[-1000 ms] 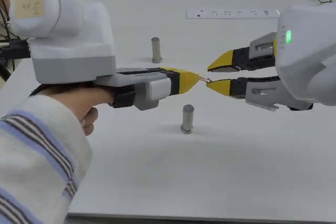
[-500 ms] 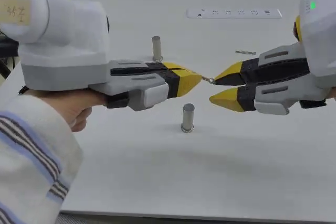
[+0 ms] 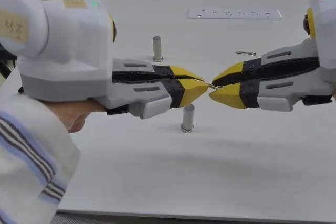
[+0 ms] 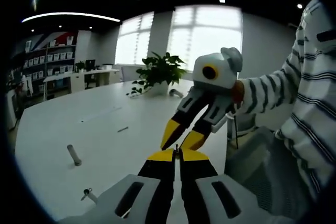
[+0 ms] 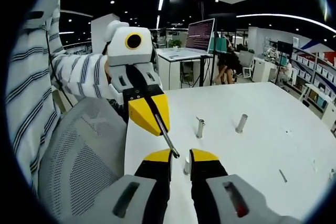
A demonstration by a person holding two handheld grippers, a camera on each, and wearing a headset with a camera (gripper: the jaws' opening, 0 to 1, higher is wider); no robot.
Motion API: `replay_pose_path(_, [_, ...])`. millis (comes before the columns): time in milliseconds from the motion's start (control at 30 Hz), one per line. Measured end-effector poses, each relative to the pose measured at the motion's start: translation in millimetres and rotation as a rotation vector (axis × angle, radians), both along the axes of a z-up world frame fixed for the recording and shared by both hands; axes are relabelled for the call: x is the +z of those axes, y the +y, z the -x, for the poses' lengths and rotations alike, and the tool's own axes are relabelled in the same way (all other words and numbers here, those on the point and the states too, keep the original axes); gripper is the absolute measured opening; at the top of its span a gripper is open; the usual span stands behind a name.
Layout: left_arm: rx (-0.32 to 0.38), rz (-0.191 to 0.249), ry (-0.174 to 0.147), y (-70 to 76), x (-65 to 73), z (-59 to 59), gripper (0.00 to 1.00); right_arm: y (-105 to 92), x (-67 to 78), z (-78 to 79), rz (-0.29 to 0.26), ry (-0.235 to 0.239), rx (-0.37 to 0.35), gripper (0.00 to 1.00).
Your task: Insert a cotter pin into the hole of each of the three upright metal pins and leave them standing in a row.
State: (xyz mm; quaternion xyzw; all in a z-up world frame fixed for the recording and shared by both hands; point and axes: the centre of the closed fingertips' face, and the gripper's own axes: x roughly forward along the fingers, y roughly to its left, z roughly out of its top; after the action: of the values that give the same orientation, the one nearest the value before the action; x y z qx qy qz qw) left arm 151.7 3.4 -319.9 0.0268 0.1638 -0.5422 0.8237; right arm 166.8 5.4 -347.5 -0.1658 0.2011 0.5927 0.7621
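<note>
Looks barely begun, with the thin metal cotter pin (image 5: 165,132) pinched mid-air in the pressed-together left tool (image 3: 202,85), the right tool (image 3: 212,88) meeting it from 3 o'clock with its grip impossible to tell, and the grey upright metal pins at 12 o'clock (image 3: 157,49) and 6 o'clock (image 3: 187,118) on the white tabletop (image 3: 236,171) seemingly unfitted.

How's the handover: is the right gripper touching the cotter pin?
Cannot tell. In the right gripper view the cotter pin ends between the parted jaws of the right gripper, near one; neither gap nor contact is plain.
</note>
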Motion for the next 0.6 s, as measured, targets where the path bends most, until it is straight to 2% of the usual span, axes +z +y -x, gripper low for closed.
replay_pose_path(133, [-0.024,-0.033,-0.017,-2.1,-6.1,4.0,0.00,0.8,-2.3,5.2,0.024,-0.011,0.017,0.05])
replay_pose_path(200, [-0.032,-0.044,-0.021,1.2,-9.0,3.0,0.00,0.9,-3.1,6.4,0.031,-0.013,0.022,0.05])
replay_pose_path(267, [-0.038,-0.058,-0.024,10.8,-14.2,-2.2,0.00,1.5,-3.7,8.2,0.034,-0.013,0.029,0.04])
replay_pose_path(467, [-0.052,-0.090,-0.039,9.9,-18.0,0.9,0.00,3.3,-4.3,13.1,0.047,-0.015,0.049,0.00])
replay_pose_path(600, [-0.091,-0.121,-0.049,11.9,-22.3,2.8,0.00,3.6,-6.6,16.5,0.063,-0.016,0.072,0.00])
